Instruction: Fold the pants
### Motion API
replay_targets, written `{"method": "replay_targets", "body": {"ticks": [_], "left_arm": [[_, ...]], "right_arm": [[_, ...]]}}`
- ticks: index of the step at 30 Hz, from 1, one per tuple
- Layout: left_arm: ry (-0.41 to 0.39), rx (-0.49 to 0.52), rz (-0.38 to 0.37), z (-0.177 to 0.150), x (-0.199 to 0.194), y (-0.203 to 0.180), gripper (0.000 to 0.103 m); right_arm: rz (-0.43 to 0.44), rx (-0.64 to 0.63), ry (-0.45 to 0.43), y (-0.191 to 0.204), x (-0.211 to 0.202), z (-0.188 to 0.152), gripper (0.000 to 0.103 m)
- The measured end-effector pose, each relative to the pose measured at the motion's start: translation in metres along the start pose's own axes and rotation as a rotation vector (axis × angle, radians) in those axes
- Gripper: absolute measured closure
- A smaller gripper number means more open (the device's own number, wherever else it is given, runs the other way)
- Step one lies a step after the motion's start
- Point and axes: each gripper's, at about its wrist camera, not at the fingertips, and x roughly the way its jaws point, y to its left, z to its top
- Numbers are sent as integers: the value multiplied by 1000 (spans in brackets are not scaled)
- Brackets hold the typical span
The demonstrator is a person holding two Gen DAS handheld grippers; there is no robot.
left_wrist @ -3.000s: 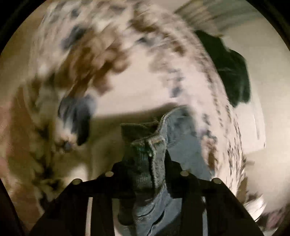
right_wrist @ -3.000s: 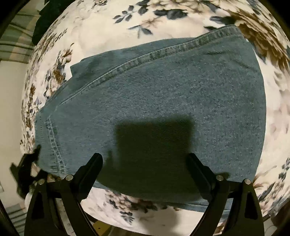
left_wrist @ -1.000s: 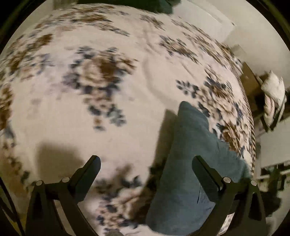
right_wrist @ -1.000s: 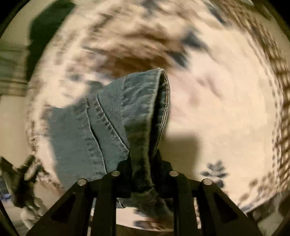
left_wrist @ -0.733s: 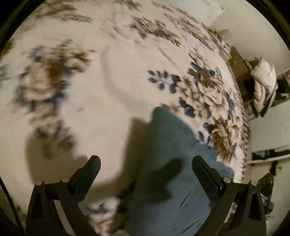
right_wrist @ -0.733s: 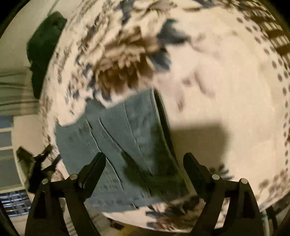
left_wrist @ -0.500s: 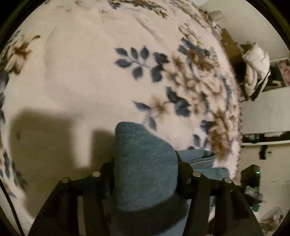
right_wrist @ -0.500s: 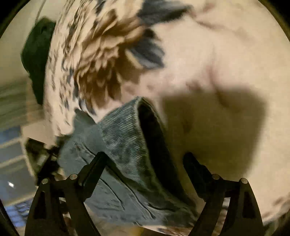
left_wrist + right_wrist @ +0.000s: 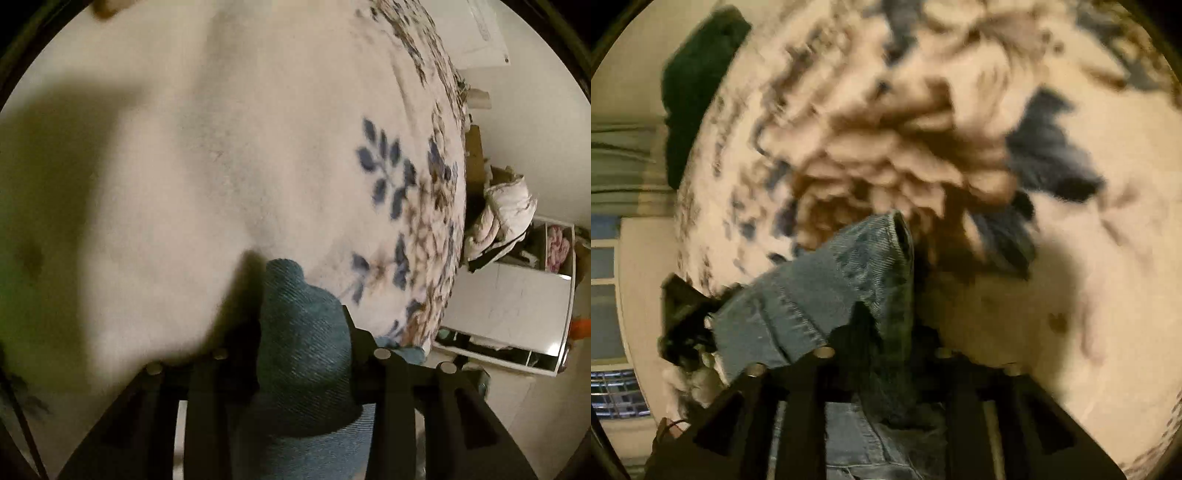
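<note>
Both tongs, left [image 9: 301, 354] and right [image 9: 886, 343], clamp jeans [image 9: 303, 332]

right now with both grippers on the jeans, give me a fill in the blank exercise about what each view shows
1. The left gripper is shut on a fold of blue ____ fabric.
2. The right gripper is ____ on the jeans.
3. The jeans lie on a blanket with a ____ print.
4. In the right wrist view, the dark green cloth sits at the upper ____.

Missing words: denim; shut; floral; left
</note>
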Motion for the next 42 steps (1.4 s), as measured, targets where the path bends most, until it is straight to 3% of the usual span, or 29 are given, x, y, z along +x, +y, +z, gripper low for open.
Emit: {"method": "replay_targets", "body": {"ticks": [1, 2, 3, 4, 5, 7, 10, 11, 12, 13, 15, 18, 20, 22, 24, 26, 30, 33, 37, 42], "left_arm": [[-2, 14, 6, -4, -5, -5, 63], [-15, 38, 23, -8, -14, -12, 51], [-37, 66, 39, -14, -23, -19, 29], [-71, 107, 59, -23, -34, -27, 20], [-121, 146, 81, -34, -47, -34, 13], [-171, 189, 99, -52, -60, -41, 12], [-140, 200, 138, -75, -57, -36, 12], [-119, 193, 149, -80, -50, -32, 12], [-96, 184, 161, -84, -43, -28, 12], [-63, 166, 185, -88, -35, -20, 12], [-53, 142, 163, -93, -31, -10, 12], [-51, 154, 158, -96, -31, -8, 8], [-46, 176, 177, -96, -31, -13, 8], [-40, 202, 172, -98, -32, -20, 8], [-33, 230, 160, -101, -34, -23, 7], [-19, 238, 122, -103, -31, -23, 1], [20, 232, 128, -103, -11, -20, 1], [48, 221, 145, -100, 6, -17, 1], [66, 239, 144, -98, 9, -15, 1], [78, 266, 126, -101, 7, -11, 1]], "right_arm": [[28, 17, 13, -7, -3, 2, 53], [65, 27, 16, -11, -8, 1, 43], [91, 34, 17, -14, -14, -2, 20], [101, 40, 17, -18, -18, -6, 14], [99, 61, 23, -28, -23, -16, 14], [125, 119, 69, -45, -19, -34, 14], [155, 189, 99, -66, -4, -58, 15], [174, 203, 82, -68, 3, -65, 22], [173, 205, 59, -67, 7, -69, 53], [199, 231, 56, -66, 8, -76, 71], [235, 251, 14, -61, -6, -87, 80], [185, 192, 5, -62, -15, -100, 76], [223, 266, 40, -77, -6, -106, 59], [209, 291, 35, -85, -11, -112, 30], [246, 310, 28, -87, -10, -128, 21], [274, 311, 72, -81, 5, -145, 21], [366, 276, 174, -54, 65, -171, 21], [439, 303, 122, -41, 96, -173, 20], [524, 305, 24, -27, 84, -181, 24], [496, 261, 18, -21, 92, -187, 22]]}}
